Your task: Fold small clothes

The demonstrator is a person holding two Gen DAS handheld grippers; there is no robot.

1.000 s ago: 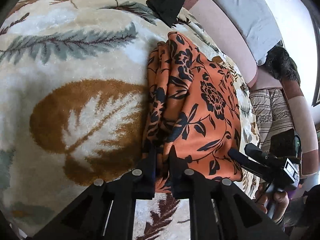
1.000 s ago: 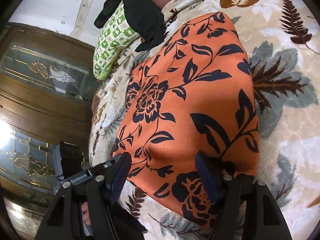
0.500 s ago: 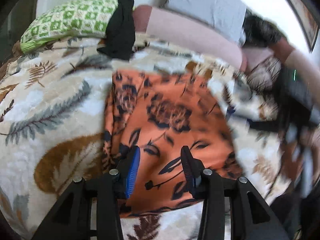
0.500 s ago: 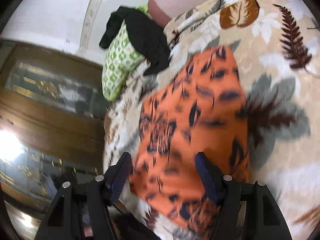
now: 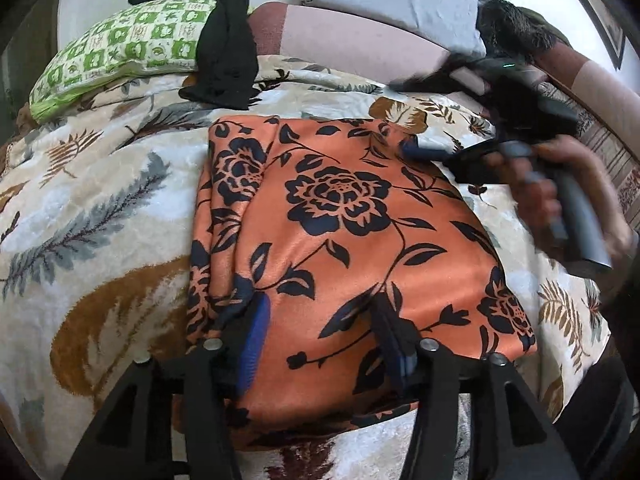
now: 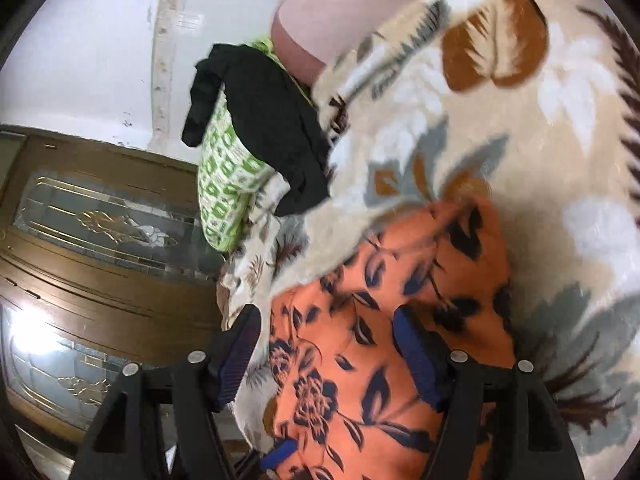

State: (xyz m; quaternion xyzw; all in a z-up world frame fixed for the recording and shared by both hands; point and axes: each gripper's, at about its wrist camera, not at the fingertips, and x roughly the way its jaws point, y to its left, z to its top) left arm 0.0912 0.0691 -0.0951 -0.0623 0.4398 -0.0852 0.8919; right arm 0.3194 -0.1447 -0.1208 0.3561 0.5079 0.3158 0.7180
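Over the near edge of the orange floral garment (image 5: pixel 340 240) the left tongs (image 5: pixel 320 336) have just been opening and now stand parted with nothing pinched, the cloth merely lying beneath them, while the right tongs (image 6: pixel 324 356) have also just spread wider, gripping nothing above its far side. The garment rests as a flat folded rectangle on the leaf-patterned blanket (image 5: pixel 100 208) of the bed, so this piece looks finished to me. A black garment (image 5: pixel 228 52) draped over the green pillow (image 5: pixel 120 52) appears unfolded, likely next.

Satiny orange cloth (image 5: pixel 352 216), plush blanket (image 5: pixel 100 208)
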